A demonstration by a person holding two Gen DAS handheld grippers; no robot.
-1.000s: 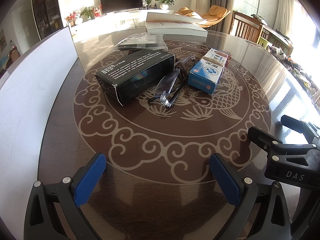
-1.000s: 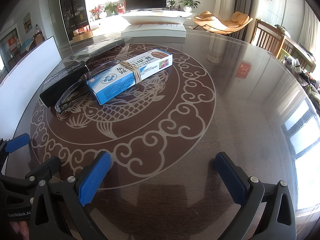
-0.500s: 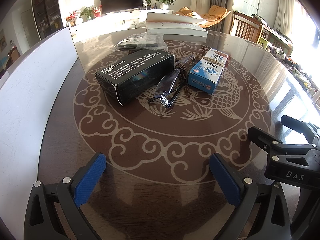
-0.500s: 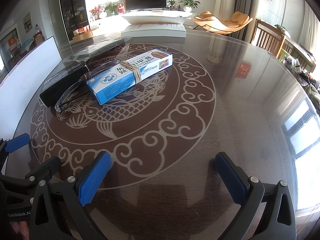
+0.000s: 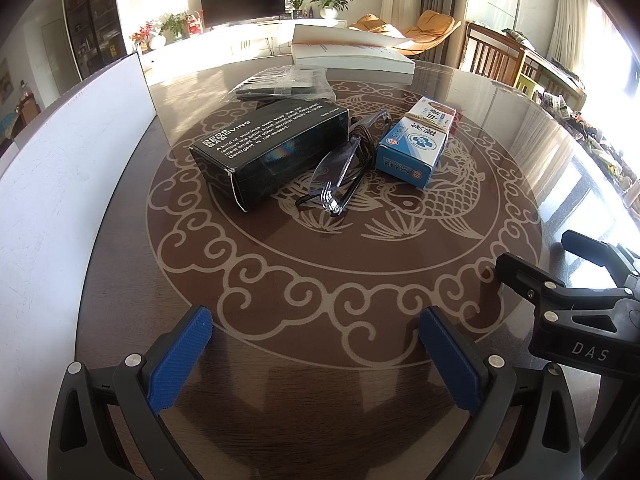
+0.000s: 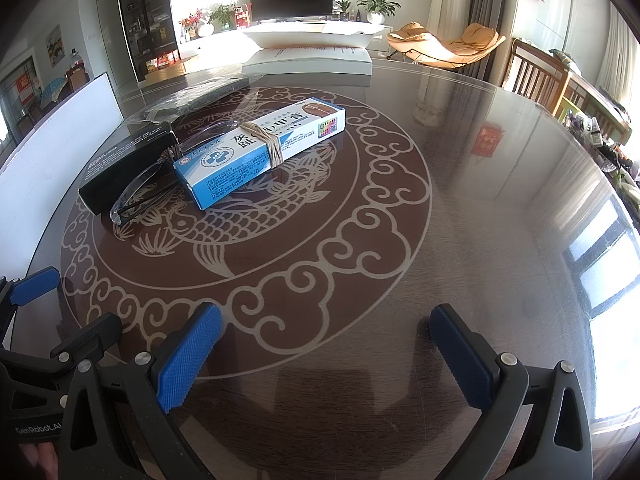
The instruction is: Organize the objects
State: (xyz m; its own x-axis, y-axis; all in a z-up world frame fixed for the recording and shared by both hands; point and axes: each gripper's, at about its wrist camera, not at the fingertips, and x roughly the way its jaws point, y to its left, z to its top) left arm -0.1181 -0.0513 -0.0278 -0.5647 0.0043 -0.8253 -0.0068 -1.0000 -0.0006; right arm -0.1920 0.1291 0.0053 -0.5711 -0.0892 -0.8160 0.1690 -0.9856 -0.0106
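A black box, clear glasses and a blue-and-white medicine box bound with a rubber band lie side by side in the middle of the round table. A clear plastic bag with a dark item lies behind them. My left gripper is open and empty near the front edge. My right gripper is open and empty, well short of the medicine box, and shows in the left wrist view.
An open white book lies at the table's far edge. A white board stands along the left side. Wooden chairs stand at the right.
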